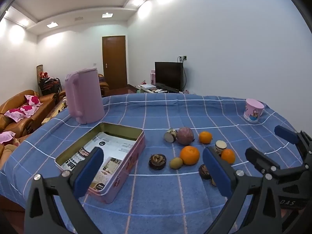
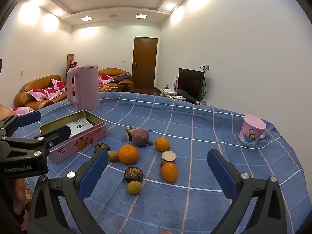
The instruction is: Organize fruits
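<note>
Several fruits lie on the blue checked cloth: a big orange [image 1: 189, 155] [image 2: 128, 154], two smaller oranges [image 1: 205, 137] [image 2: 169, 171], a purple round fruit [image 1: 185, 136] [image 2: 140, 134], two dark mangosteens [image 1: 157, 161] [image 2: 133, 174], small green-brown fruits [image 1: 176, 163] [image 2: 134, 187] and cut cylinders [image 1: 170, 135] [image 2: 168, 157]. An open pink tin [image 1: 105, 159] [image 2: 78, 132] with paper inside sits left of them. My left gripper [image 1: 152, 171] is open, above the tin's near right edge. My right gripper [image 2: 158, 173] is open, above the fruits, and shows at right in the left wrist view [image 1: 273, 146].
A pink kettle [image 1: 83, 95] [image 2: 83, 87] stands behind the tin. A pink cartoon mug [image 1: 253, 110] [image 2: 252, 130] stands at the far right of the table. Sofas, a door and a TV are beyond the table edge.
</note>
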